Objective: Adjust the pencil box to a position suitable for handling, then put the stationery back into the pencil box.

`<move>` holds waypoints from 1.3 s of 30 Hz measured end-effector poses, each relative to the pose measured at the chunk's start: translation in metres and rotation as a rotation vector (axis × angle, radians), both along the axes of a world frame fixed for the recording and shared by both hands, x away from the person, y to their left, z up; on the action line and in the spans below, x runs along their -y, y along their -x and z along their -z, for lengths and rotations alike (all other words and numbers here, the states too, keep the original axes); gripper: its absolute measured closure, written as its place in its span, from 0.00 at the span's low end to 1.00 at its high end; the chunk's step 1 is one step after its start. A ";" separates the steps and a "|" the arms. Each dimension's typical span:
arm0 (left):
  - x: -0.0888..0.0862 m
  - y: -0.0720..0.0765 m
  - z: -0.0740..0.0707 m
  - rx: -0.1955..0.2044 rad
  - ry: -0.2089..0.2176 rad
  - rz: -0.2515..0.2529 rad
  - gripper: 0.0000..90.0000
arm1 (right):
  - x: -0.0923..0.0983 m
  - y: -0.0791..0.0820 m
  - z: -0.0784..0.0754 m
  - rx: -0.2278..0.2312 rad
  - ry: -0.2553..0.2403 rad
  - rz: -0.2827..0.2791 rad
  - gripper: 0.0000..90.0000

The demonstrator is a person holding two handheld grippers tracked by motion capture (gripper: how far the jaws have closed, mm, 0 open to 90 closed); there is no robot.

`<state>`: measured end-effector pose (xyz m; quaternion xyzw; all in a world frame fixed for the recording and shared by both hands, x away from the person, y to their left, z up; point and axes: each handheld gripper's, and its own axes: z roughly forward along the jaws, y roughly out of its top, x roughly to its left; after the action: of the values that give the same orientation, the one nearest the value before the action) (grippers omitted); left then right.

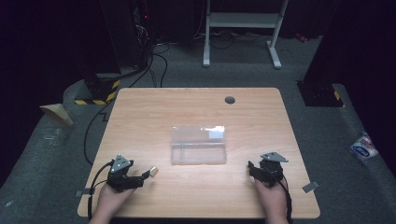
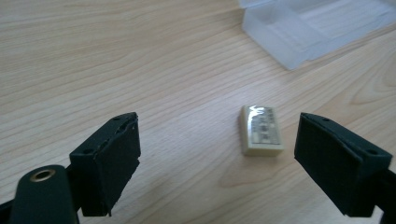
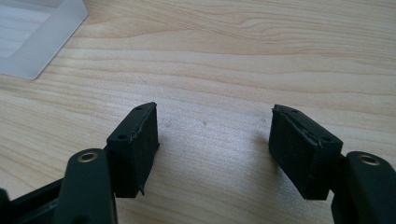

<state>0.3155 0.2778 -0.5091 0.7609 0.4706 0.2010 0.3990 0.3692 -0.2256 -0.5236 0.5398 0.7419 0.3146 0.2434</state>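
Note:
A small cream block [image 2: 261, 130] with a shiny top lies flat on the wooden table [image 1: 196, 107], near its front left [image 1: 152, 171]. My left gripper [image 2: 219, 126] is open, and the block sits between its pads, nearer the right-hand one and touching neither. In the high view my left gripper [image 1: 141, 178] points right at the block. A clear plastic box [image 1: 198, 144] rests mid-table; its corner shows in the left gripper view [image 2: 299, 32] and the right gripper view [image 3: 32, 37]. My right gripper [image 3: 215, 114] is open over bare wood, at the front right [image 1: 253, 169].
A round cable hole [image 1: 229, 100] sits near the table's far edge. On the floor behind stand a white metal frame [image 1: 243, 21] and a yellow-black striped base [image 1: 100, 91] with cables. A white packet [image 1: 363, 147] lies on the floor at the right.

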 end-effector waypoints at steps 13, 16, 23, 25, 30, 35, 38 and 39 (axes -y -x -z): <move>0.026 -0.002 0.004 -0.028 -0.026 0.032 0.17 | 0.000 0.000 0.000 0.007 0.006 -0.014 0.39; 0.031 -0.003 0.007 -0.045 -0.043 0.048 0.21 | 0.000 0.000 0.000 0.000 -0.001 -0.009 0.39; 0.037 -0.009 0.010 -0.062 -0.070 0.057 0.39 | 0.000 0.000 0.000 0.004 0.004 -0.012 0.39; 0.038 -0.008 0.011 -0.055 -0.077 0.052 0.43 | 0.000 0.000 0.000 0.000 0.000 -0.010 0.39; 0.037 -0.006 0.007 -0.028 -0.058 0.044 0.56 | -0.001 0.001 0.000 0.012 0.014 -0.012 0.39; 0.040 -0.004 0.008 -0.019 -0.073 0.037 0.61 | 0.000 0.001 0.000 0.013 0.014 -0.016 0.39; 0.040 -0.005 0.010 -0.016 -0.069 0.036 0.66 | -0.001 0.002 0.000 0.012 0.013 -0.015 0.40; 0.040 -0.005 0.011 -0.020 -0.069 0.032 0.66 | -0.001 0.002 0.000 0.012 0.013 -0.015 0.40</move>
<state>0.3206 0.2382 -0.5198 0.7836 0.4551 0.2031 0.3710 0.3674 -0.2250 -0.5234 0.5307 0.7464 0.3150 0.2489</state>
